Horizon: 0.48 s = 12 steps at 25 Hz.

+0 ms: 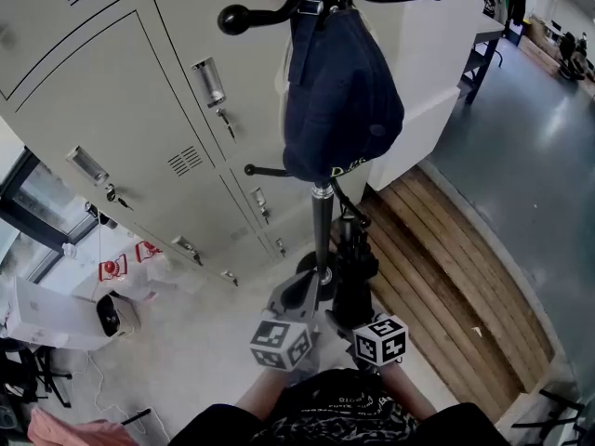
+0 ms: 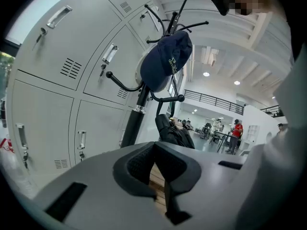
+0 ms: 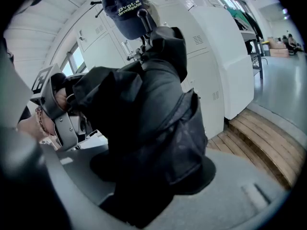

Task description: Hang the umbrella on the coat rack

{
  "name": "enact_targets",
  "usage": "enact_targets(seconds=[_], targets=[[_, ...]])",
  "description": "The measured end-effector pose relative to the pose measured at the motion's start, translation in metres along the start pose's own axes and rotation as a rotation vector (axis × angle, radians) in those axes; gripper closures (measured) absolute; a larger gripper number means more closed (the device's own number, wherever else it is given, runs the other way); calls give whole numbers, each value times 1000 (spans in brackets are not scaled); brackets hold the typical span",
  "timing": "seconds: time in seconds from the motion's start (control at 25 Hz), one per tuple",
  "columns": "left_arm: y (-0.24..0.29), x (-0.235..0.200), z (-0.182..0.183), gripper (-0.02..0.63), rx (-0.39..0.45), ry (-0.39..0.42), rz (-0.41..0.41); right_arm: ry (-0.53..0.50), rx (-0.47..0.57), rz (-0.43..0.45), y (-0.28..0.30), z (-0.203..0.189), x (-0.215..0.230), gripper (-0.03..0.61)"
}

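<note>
The right gripper (image 1: 356,297) is clamping the folded black umbrella (image 1: 351,249) low beside the pole of the coat rack (image 1: 322,221) in the head view, and it should be rising slowly to bring the handle over a free hook (image 1: 251,15), clear of the navy cap (image 1: 339,100). In the left gripper view the left gripper (image 2: 153,145) is holding its jaws together at the tips, empty, and the cap's print is showing too small to read. In the right gripper view the cap's yellow lettering is seemingly reading "Dvpt." above "developMe".
</note>
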State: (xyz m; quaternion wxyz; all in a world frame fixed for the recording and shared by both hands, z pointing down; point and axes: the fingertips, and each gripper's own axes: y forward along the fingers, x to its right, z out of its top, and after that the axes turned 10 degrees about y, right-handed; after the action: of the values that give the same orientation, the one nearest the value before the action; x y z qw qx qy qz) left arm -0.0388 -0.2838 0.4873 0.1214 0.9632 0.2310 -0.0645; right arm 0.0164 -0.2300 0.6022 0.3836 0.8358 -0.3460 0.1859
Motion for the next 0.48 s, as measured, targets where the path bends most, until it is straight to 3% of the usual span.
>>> enact_targets(seconds=[0.28, 0.48], targets=[[3, -6, -3, 604, -14, 0, -1, 8, -10, 56, 16, -2, 5, 288], [4, -11, -3, 603, -20, 1, 5, -12, -11, 50, 25, -5, 12, 281]])
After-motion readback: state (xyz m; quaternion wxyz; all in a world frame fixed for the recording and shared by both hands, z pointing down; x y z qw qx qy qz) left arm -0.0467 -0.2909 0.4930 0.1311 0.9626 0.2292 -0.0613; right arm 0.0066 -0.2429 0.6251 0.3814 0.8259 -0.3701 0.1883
